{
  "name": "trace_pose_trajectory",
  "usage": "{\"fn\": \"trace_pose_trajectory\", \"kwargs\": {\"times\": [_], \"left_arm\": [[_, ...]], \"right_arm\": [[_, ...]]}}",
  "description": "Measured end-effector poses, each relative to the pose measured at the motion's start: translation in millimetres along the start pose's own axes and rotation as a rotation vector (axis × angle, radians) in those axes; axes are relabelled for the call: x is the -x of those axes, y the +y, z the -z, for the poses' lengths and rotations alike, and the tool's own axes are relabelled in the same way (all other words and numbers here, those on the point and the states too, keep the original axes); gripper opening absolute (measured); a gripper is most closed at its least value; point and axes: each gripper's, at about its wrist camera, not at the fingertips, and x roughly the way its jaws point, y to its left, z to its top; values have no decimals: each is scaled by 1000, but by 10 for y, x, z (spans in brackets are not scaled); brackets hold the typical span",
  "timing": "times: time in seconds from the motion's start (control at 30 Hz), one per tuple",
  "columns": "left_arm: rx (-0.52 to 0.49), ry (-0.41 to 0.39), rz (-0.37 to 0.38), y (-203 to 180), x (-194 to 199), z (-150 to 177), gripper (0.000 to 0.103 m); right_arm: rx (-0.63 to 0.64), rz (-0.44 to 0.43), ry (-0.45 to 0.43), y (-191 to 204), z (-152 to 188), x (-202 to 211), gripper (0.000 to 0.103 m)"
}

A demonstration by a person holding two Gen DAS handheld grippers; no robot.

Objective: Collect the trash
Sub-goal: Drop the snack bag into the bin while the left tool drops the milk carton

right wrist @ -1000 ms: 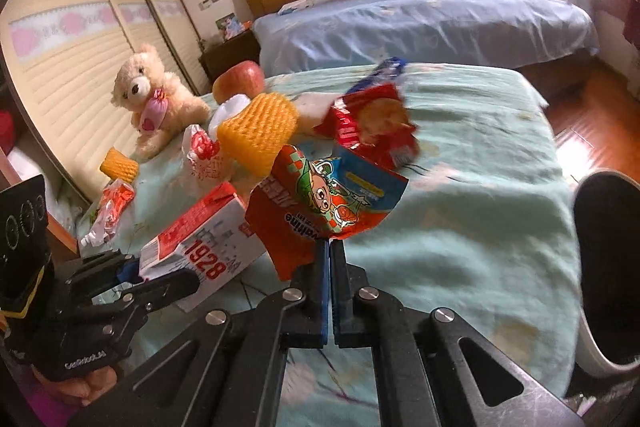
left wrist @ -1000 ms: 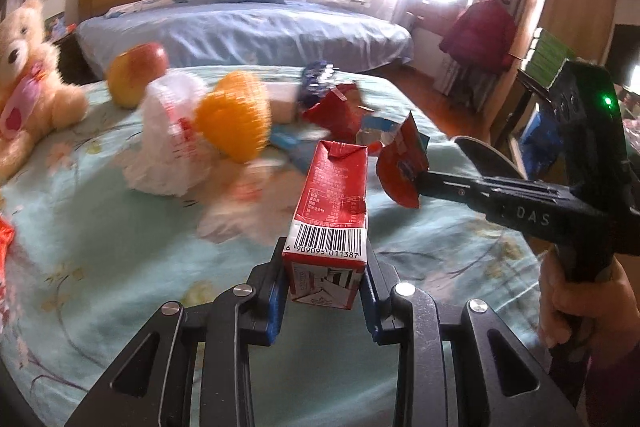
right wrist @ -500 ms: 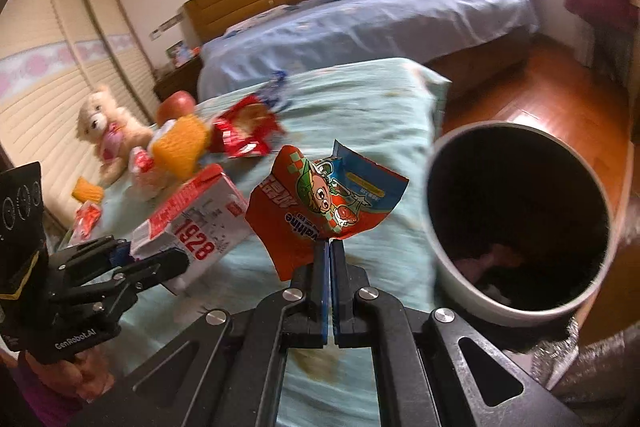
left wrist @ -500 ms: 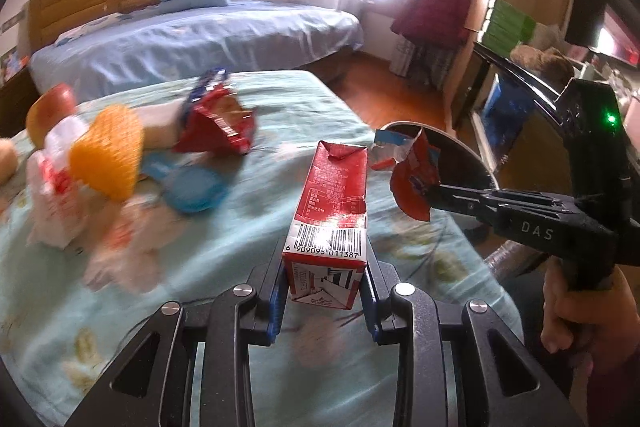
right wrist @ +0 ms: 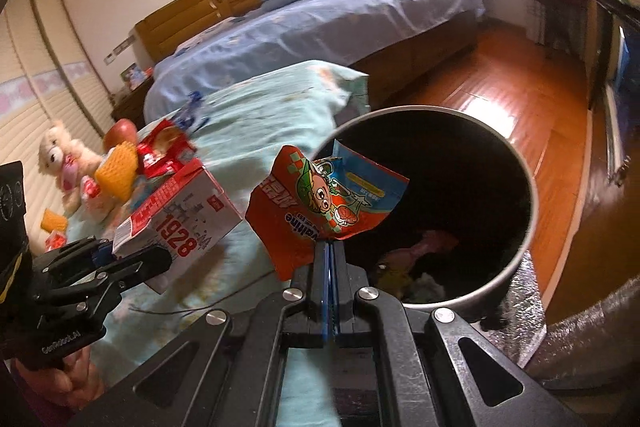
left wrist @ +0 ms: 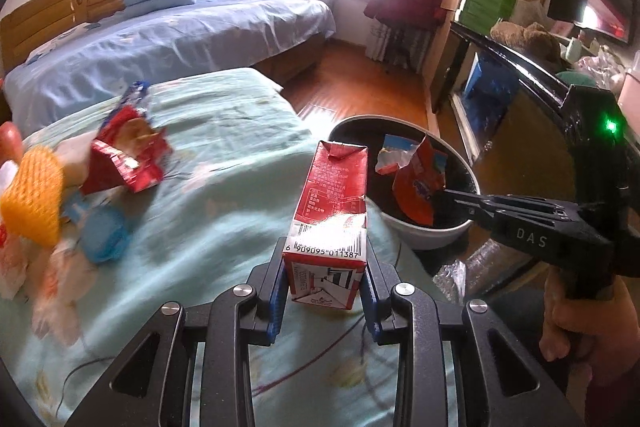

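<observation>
Two bits of trash in hand: left gripper point(left wrist: 324, 301) is clamped on a red-and-white milk carton point(left wrist: 332, 219) by its base end w/ the rest sticking out ahead of the jaws; right gripper point(right wrist: 329, 267) has its jaws together, pinching the bottom edge of a crumpled snack wrapper point(right wrist: 324, 207) just over the near rim of the trash bin point(right wrist: 524, 239). Carton's prob. empty and light, stiff enough for a side squeeze but crushable, so flat faces are the spot. Wrapper's v. light, floppy, slick foil — needs a tight edge pinch, will likely flutter on release.
</observation>
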Motion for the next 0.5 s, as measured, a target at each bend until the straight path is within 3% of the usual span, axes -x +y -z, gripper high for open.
{"fn": "trace_pose_trajectory", "kwargs": {"times": [0.5], "left_arm": [[-26,41,15,-256,-547,-364,30]], "right_arm": [[-65,61,9,-387,-136,-103,0]]}}
